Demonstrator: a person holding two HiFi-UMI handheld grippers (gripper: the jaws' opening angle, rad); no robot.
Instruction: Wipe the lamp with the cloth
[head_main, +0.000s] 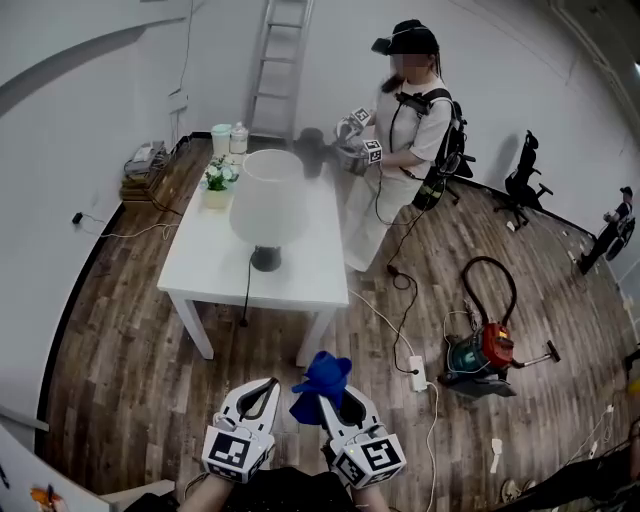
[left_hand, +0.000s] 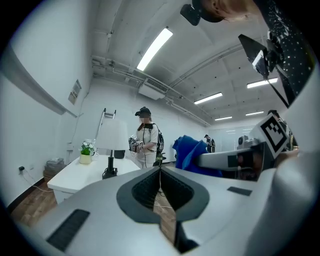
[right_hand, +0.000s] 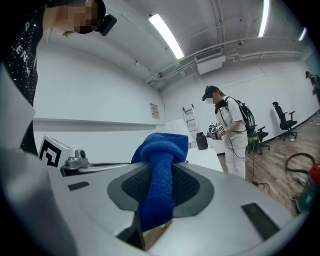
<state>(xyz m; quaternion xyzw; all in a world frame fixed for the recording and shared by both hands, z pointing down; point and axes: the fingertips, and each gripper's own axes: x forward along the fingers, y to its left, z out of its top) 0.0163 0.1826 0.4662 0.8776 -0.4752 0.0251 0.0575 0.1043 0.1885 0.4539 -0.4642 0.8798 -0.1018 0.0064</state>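
Fingers (right_hand: 222, 200) pinch one cloth (right_hand: 162, 145) (right gripper (right_hand: 159, 167)); one lamp (head_main: 268, 205) apart.

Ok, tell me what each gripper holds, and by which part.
The right gripper pinches the blue cloth across its bunched middle, one end puffing out past the jaws. The left gripper is shut on nothing.

Bright, even light from ceiling tubes (left_hand: 155, 48); soft shadow under the counter (head_main: 310, 262). The lamp (head_main: 268, 200) shade looks washed out. Heavy fisheye bending, dark vignetted corners in every view
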